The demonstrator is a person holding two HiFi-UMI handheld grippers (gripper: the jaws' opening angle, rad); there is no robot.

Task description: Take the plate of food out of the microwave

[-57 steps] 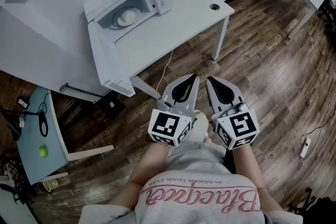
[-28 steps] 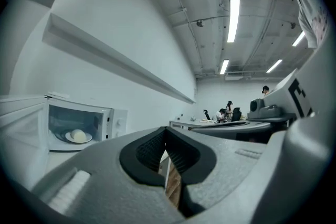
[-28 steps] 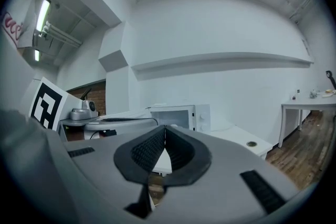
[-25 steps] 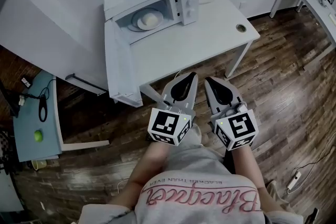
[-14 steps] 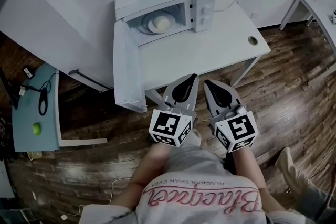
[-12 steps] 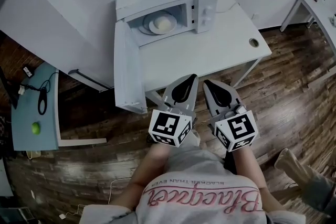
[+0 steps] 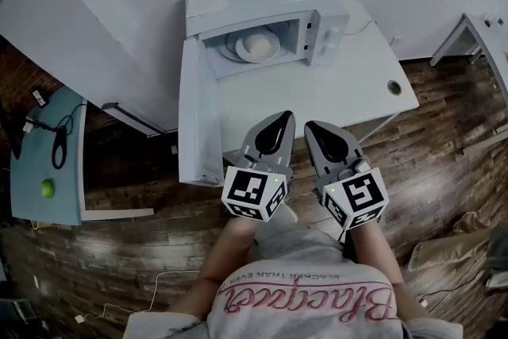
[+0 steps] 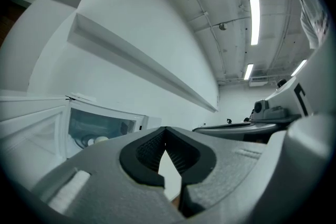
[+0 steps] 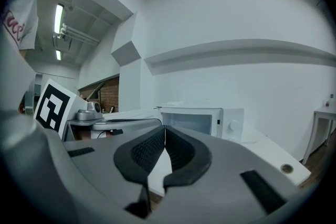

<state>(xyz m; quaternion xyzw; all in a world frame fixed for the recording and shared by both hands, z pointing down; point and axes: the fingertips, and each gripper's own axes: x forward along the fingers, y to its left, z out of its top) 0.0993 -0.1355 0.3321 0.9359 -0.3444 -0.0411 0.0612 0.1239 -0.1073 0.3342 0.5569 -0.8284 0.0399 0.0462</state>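
Two grey tongs, the left gripper (image 7: 280,117) and right gripper (image 7: 313,125), point level side by side, each clenched empty; the round white plate of food (image 7: 255,45) sits inside the open white microwave (image 7: 321,8).

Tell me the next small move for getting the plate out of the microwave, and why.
Probably move the left hand-held gripper and right hand-held gripper forward toward the white microwave: its door stands open, the round white plate of pale food sits inside, and both grippers, shut and empty, are well short of the opening.
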